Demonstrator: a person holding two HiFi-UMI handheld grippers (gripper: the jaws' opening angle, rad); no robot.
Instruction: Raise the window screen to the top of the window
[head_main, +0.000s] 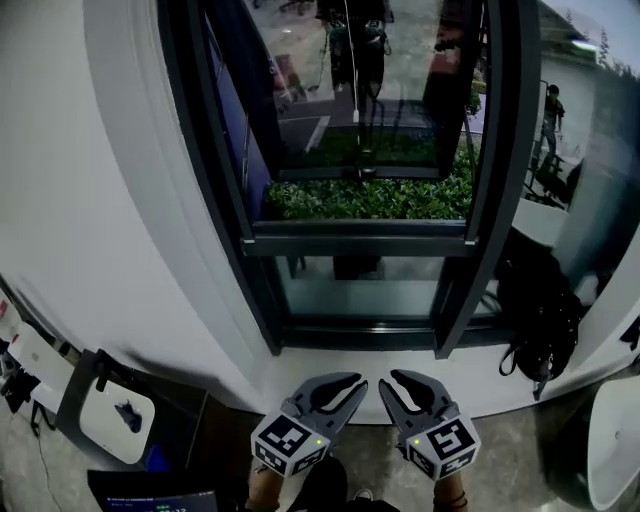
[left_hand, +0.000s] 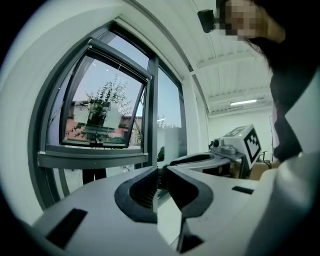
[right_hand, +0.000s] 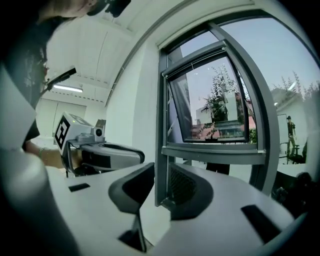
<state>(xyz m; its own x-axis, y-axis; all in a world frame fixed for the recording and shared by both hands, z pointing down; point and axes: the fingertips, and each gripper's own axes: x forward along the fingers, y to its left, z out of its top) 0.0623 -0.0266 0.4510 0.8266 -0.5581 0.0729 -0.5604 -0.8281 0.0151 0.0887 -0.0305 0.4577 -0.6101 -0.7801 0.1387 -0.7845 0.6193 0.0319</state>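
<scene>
A dark-framed window (head_main: 500, 150) fills the wall ahead. A grey horizontal bar of the window screen (head_main: 360, 240) crosses its opening low down; it also shows as the bar (left_hand: 92, 159) in the left gripper view and the bar (right_hand: 215, 151) in the right gripper view. Both grippers hang side by side close to my body, well short of the window. My left gripper (head_main: 358, 385) (left_hand: 161, 172) has its tips together on nothing. My right gripper (head_main: 385, 388) (right_hand: 161, 167) shows a narrow gap between its tips, with the window post seen through it.
A black backpack (head_main: 540, 310) lies on the floor right of the window. At the lower left stand a dark tray with a white device (head_main: 110, 415) and a lit screen (head_main: 150, 495). A white rounded object (head_main: 615, 450) sits at the far right. A green hedge (head_main: 370, 195) grows outside.
</scene>
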